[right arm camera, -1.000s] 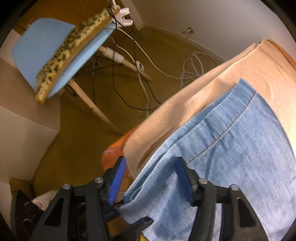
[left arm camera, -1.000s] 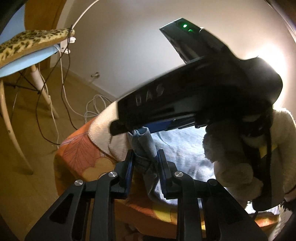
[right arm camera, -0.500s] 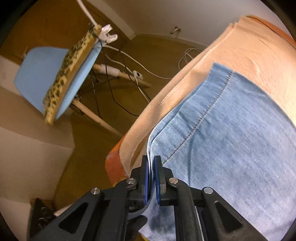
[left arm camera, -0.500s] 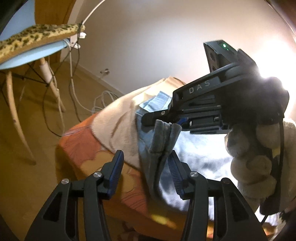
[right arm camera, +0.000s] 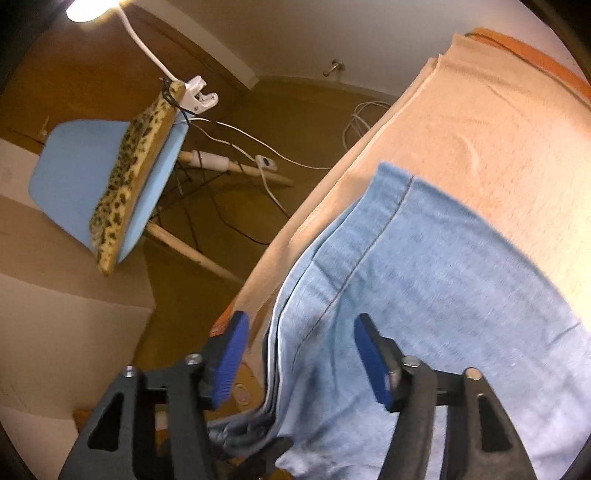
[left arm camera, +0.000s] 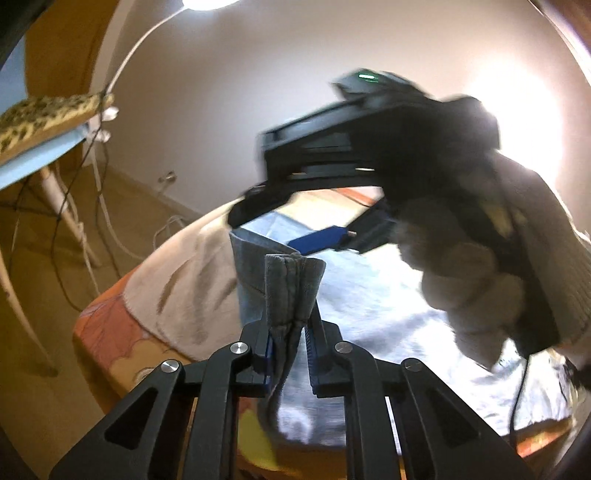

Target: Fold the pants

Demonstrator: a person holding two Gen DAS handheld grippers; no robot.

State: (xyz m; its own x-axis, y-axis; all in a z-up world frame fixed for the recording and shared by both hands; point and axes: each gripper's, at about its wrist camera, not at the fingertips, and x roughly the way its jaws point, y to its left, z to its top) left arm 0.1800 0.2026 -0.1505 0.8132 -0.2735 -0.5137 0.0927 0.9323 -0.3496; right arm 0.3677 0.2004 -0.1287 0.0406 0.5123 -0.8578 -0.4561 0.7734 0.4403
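Light blue denim pants (right arm camera: 424, 280) lie on a peach towel (right arm camera: 480, 122) over an orange patterned cover. My left gripper (left arm camera: 290, 341) is shut on a bunched hem of the pants (left arm camera: 291, 284), which stands up between its blue pads. My right gripper (right arm camera: 301, 354) is open, its blue pads either side of the pants' stacked edge, above the cloth. In the left wrist view the right gripper (left arm camera: 325, 236) hovers over the pants, held by a hand in a fleecy sleeve (left arm camera: 472, 273).
A blue chair (right arm camera: 85, 184) with a leopard-print cushion (right arm camera: 129, 173) stands on the wooden floor to the left. White and black cables (right arm camera: 258, 158) trail under it. A lamp (right arm camera: 88, 7) shines above. The cover's edge (left arm camera: 107, 328) drops to the floor.
My left gripper, open half a second ago, has shut on the pants' hem. My right gripper, shut on the pants' edge then, has opened and lifted off.
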